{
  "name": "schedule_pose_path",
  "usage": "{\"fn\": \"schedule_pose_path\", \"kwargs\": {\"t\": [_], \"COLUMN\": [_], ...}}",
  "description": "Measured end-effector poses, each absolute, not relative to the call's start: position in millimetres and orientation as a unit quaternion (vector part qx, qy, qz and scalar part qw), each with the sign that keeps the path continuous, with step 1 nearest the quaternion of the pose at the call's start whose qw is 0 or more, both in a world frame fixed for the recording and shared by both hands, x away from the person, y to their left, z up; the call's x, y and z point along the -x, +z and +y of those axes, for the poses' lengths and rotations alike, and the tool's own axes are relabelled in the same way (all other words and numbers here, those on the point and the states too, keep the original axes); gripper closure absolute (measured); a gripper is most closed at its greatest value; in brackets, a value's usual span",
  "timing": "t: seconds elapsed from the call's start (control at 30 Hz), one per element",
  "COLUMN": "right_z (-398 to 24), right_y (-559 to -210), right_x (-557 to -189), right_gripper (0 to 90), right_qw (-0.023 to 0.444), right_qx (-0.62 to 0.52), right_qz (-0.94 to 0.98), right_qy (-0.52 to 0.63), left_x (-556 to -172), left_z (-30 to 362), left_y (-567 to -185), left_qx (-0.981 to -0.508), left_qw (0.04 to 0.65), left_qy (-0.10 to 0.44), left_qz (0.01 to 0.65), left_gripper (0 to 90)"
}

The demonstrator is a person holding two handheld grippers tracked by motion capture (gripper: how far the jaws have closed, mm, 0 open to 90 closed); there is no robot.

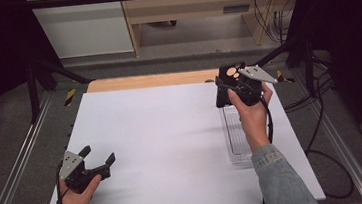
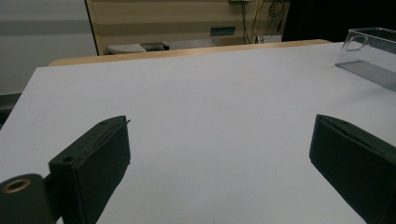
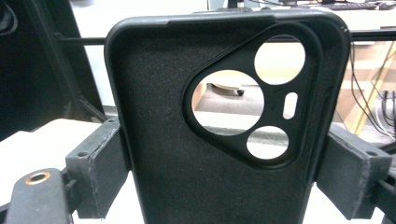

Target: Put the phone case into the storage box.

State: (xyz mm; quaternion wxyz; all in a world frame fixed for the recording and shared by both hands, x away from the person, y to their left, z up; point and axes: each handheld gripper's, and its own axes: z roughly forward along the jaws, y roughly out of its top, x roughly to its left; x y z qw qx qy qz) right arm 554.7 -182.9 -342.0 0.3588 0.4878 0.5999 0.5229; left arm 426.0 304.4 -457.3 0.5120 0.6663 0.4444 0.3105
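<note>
Where fingers [image 3: 100,170] pinch, phone case [image 3: 219,126] edges hidden.

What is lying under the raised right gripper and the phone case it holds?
Under the right gripper and the black phone case lies a clear plastic tray on the white table. The forearm covers part of the tray, so its contents there cannot be seen.

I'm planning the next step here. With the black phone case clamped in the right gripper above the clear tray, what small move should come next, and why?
Probably bring the phone case toward the table's middle. The right gripper grips it by its sides, held up over the far end of the clear tray, while the left gripper waits open and empty, low at the near left.
</note>
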Motion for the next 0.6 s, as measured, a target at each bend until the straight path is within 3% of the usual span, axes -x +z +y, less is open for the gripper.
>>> {"fn": "schedule_pose_path", "kwargs": {"t": [0.6], "right_z": [-198], "right_y": [-354], "right_x": [-571], "right_gripper": [13.7], "right_qw": [0.362], "right_qx": [-0.507], "right_qz": [0.593], "right_qy": [0.511], "left_x": [-427], "left_z": [302], "left_y": [-459], "left_qx": [-0.673], "left_qw": [0.508], "left_qy": [0.305], "left_qz": [0.442], "left_gripper": [5.1]}}
